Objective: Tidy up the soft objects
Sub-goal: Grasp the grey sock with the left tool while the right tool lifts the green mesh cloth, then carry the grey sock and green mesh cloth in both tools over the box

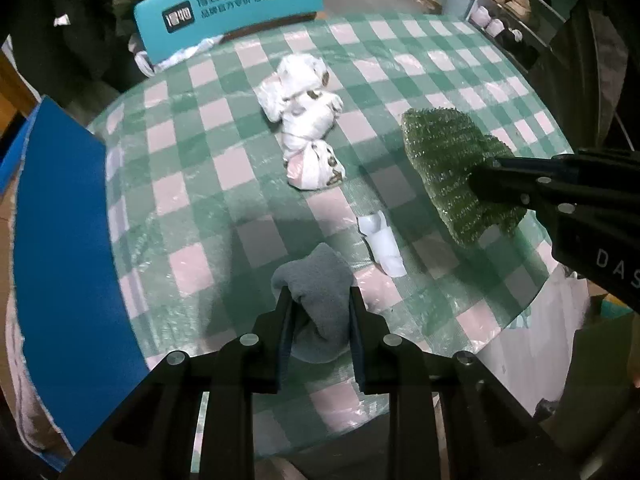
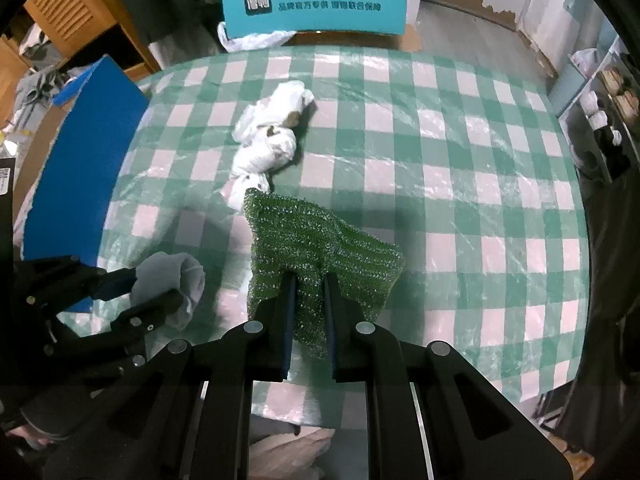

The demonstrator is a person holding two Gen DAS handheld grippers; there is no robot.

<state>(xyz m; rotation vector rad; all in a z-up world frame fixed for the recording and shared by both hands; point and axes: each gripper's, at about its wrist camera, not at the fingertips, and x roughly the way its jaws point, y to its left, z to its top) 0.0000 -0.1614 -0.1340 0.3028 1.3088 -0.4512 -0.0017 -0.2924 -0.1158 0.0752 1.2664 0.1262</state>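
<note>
My left gripper (image 1: 319, 292) is shut on a grey sock (image 1: 316, 284) and holds it above the near part of the checked table (image 1: 192, 184); the sock also shows in the right wrist view (image 2: 176, 280). My right gripper (image 2: 310, 280) is shut on a green sparkly scrubbing cloth (image 2: 316, 248), lifted above the table; the cloth also shows in the left wrist view (image 1: 452, 172). A knotted bundle of white plastic bags (image 1: 308, 120) lies in the middle of the table, also seen in the right wrist view (image 2: 268, 140).
A small white plastic scrap (image 1: 382, 246) lies near the sock. A blue box lid (image 1: 60, 264) stands at the table's left edge. A teal chair back (image 1: 228, 8) is behind the table. Shelves with shoes (image 1: 516, 12) stand far right.
</note>
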